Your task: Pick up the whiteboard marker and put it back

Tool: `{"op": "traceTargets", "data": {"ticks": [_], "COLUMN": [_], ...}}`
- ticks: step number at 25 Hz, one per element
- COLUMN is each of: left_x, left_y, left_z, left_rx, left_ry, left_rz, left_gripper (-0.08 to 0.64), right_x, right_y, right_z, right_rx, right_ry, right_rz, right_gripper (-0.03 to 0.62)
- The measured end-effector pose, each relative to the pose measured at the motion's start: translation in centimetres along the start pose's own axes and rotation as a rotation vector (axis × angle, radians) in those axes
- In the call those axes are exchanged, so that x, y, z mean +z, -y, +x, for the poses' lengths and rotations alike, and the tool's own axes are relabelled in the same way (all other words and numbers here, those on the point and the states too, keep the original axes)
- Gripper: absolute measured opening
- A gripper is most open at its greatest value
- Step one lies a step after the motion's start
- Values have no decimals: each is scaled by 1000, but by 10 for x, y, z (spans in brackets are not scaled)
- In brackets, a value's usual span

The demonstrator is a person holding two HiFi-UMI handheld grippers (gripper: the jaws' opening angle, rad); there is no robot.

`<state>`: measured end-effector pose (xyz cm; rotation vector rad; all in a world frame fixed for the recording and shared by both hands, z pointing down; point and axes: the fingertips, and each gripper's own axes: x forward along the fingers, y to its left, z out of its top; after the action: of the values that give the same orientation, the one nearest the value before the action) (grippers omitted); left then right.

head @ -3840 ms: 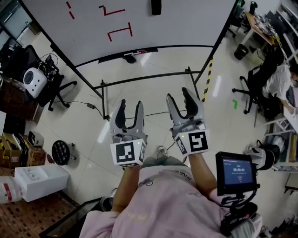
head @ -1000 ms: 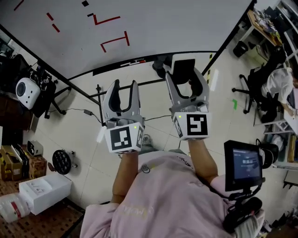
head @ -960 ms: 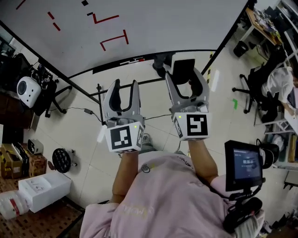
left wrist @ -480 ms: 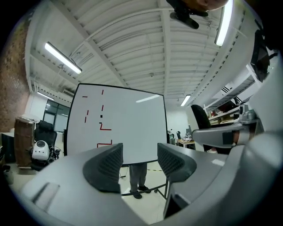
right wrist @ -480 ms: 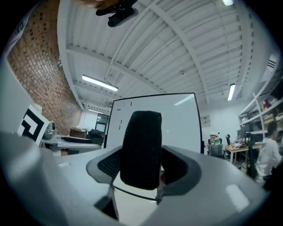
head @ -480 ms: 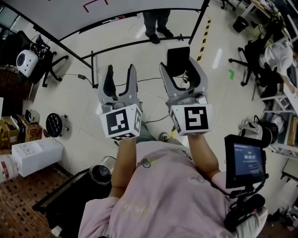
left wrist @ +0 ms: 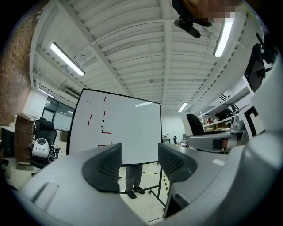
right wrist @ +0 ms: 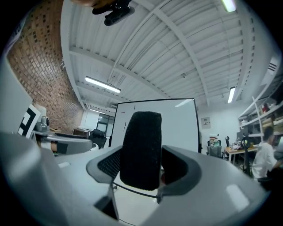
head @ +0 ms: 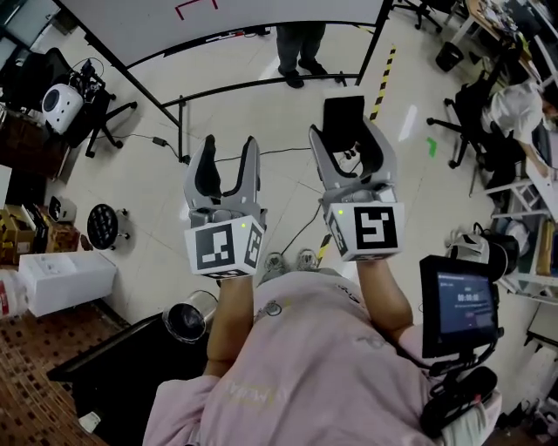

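Whiteboard receded to frame top; left gripper just opened, empty; right gripper clamps eraser by one end, so a swing may lever it out.

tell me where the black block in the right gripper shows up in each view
Head view: the black block stands between the jaws of the right gripper, right of centre, upper half.
Left gripper view: a dark shape at mid right may be it; cannot tell.
Right gripper view: black block dead centre, between the pads.
Shared landmark: the whiteboard.
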<state>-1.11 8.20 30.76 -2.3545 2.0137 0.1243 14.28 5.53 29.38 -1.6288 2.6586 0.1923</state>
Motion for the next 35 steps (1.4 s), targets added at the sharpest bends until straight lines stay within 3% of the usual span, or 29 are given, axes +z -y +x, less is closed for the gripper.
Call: {"op": "traceTargets", "data": {"ticks": [9, 19, 33, 34, 35], "left_x": [8, 4, 2, 5, 7], "left_y": [-6, 2, -3, -7, -10], "left_z": [-21, -18, -23, -25, -27], "left_rx": [-62, -99, -78, -62, -47], "left_ry": [26, 17, 25, 39, 52], "left_rz": [10, 3, -31, -49, -65], "left_gripper": [249, 247, 232, 214, 141], "right_x": [12, 11, 8, 8, 8], "right_y": [-57, -52, -48, -48, -48], "right_z": [-7, -9, -11, -11, -12], "right_rx": [74, 58, 45, 44, 42], "right_ry": [9, 18, 17, 19, 22], "right_rz": [-23, -6, 13, 18, 22], "right_gripper": [270, 270, 270, 270, 270]}}
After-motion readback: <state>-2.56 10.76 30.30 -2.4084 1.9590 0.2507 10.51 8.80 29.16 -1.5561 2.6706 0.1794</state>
